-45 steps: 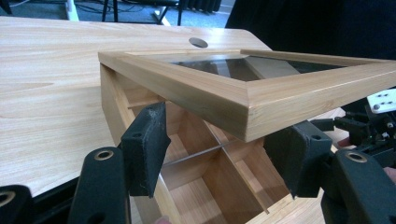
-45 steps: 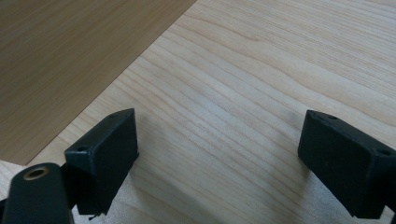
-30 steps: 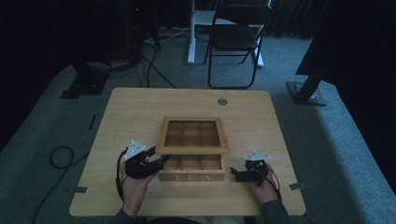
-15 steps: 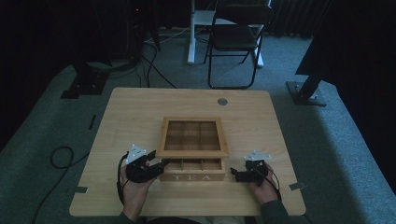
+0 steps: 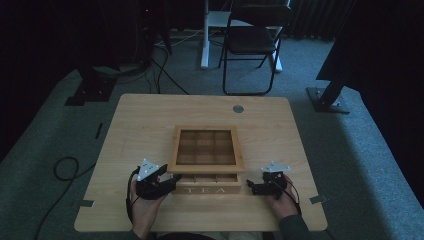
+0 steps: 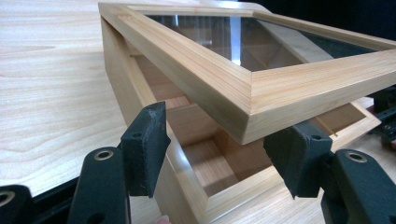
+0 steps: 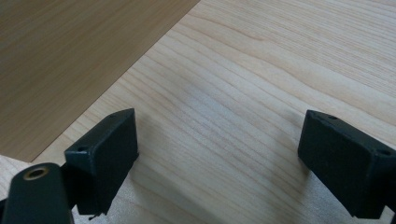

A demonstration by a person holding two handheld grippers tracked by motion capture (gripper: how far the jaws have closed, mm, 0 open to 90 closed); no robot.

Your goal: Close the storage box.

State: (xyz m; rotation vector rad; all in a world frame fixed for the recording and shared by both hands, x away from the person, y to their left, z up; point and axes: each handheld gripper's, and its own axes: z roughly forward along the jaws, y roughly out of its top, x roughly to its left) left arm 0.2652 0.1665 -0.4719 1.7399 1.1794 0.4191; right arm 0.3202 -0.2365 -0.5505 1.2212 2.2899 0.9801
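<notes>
On the left of the tea box [image 5: 205, 167] I hold my left gripper [image 5: 167, 181], at the box's near left corner. Its jaws are wide apart and grip nothing. In the left gripper view one black pad [image 6: 147, 142] stands outside the left wall of the box, and the other pad [image 6: 299, 156] is in front of the raised lid [image 6: 252, 60], near the lid's corner. I cannot tell if this pad touches the wood.

The tea box stands on the wooden table [image 5: 140, 130], near the edge closest to me, about in the middle between my two hands. Its front wall carries the letters TEA. The lid, a wooden frame with a glass pane, is lifted a little at the front, so a gap shows between the lid and the box, and I can see the empty wooden compartments [image 6: 205, 158] inside.

On the right of the box is my right gripper [image 5: 255, 189], near the box's near right corner but apart from it. It points to the box. Its jaws are also spread wide, with only bare table [image 7: 261, 93] between them.
</notes>
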